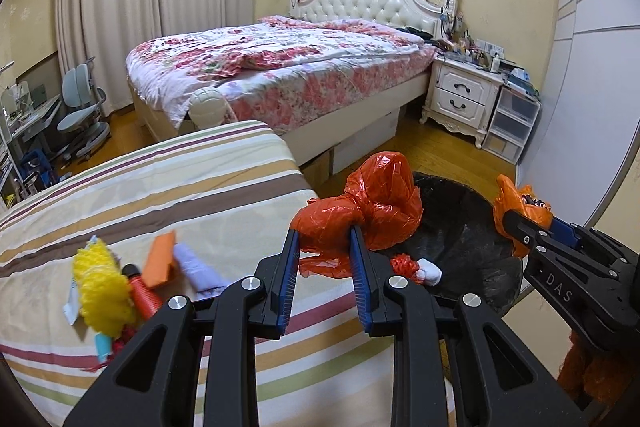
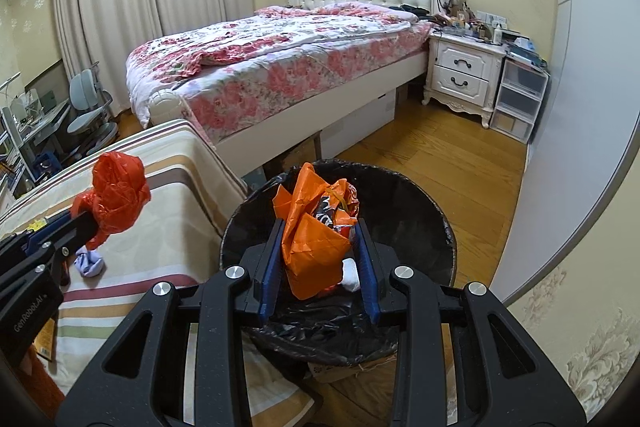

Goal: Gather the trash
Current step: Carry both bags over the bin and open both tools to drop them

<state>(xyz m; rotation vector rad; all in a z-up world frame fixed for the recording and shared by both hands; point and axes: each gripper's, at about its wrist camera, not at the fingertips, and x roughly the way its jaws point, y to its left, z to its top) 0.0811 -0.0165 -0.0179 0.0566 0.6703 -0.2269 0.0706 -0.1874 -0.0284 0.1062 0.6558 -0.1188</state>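
- L gripper (image 1: 325,233) clenched on red bag (image 1: 376,203), crinkly plastic, bulging upward, at bin (image 2: 436,223) rim, left side.
- R gripper (image 2: 318,227) grasps orange wrapper (image 2: 316,247), creased foil, upright, over bin.

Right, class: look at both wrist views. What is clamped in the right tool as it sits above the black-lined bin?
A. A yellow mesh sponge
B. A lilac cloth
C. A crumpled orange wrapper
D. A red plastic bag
C: the right tool is closed on the crumpled orange wrapper above the bin, while the red plastic bag is in the left tool.
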